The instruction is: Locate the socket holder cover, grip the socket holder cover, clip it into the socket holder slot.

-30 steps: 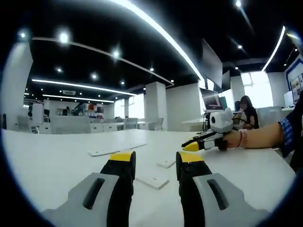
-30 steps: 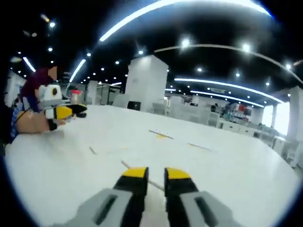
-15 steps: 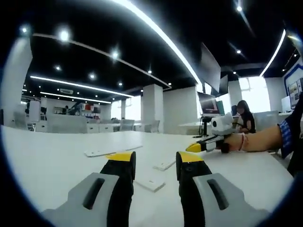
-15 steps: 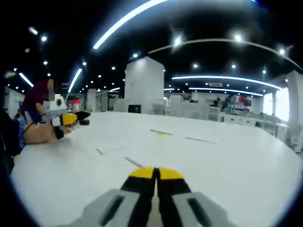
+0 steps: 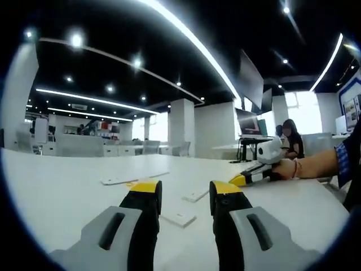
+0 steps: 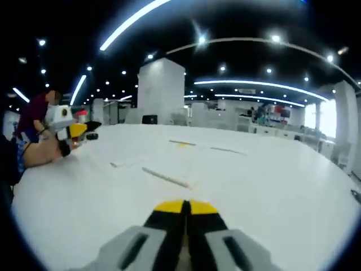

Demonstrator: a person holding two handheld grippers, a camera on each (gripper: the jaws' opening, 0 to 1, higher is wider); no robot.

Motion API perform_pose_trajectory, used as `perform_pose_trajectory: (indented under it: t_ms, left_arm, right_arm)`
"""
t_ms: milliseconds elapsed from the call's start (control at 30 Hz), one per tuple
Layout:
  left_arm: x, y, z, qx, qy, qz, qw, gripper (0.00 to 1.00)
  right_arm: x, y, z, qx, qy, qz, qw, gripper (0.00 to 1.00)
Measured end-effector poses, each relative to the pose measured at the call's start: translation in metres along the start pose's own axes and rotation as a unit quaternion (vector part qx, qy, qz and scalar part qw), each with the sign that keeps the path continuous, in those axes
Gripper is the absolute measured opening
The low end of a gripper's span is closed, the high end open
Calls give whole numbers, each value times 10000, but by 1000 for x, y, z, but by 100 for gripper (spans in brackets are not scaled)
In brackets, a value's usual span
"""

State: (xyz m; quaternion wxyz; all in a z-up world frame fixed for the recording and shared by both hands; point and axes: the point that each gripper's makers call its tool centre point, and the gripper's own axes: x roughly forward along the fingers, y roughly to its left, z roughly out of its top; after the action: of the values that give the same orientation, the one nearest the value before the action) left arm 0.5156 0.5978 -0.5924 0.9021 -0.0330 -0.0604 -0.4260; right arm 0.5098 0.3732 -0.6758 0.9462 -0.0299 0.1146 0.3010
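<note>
Left tongs (image 5: 183,193) spread; right tongs (image 6: 184,207) pressed together on nothing, both low over a smooth white counter (image 5: 62,203).
Flat white plastic pieces lie ahead of the left tongs: a small rectangular plate (image 5: 179,218) just between the yellow tips, another (image 5: 195,196) beyond it, and a long thin strip (image 5: 134,178) farther off (which one is the socket holder cover I cannot tell).

A small flat white socket holder cover (image 5: 179,218) lies on the white table near the view's bottom (face up or down is unclear). A second white piece (image 5: 195,196) lies flat just beyond it, apart.
</note>
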Motion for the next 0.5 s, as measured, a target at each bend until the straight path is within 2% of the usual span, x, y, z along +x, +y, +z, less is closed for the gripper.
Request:
perform_pose_trajectory:
  t_ms: [300, 500]
  left_arm:
    - [0, 0, 1, 4, -5, -18, 10000, 35]
    - [0, 0, 2, 0, -15, -15, 10000, 35]
  right_arm:
    - [-1, 2, 6, -134, -172, 1, 9998, 4]
    - [-3, 1, 9, -69, -219, -19, 9997, 4]
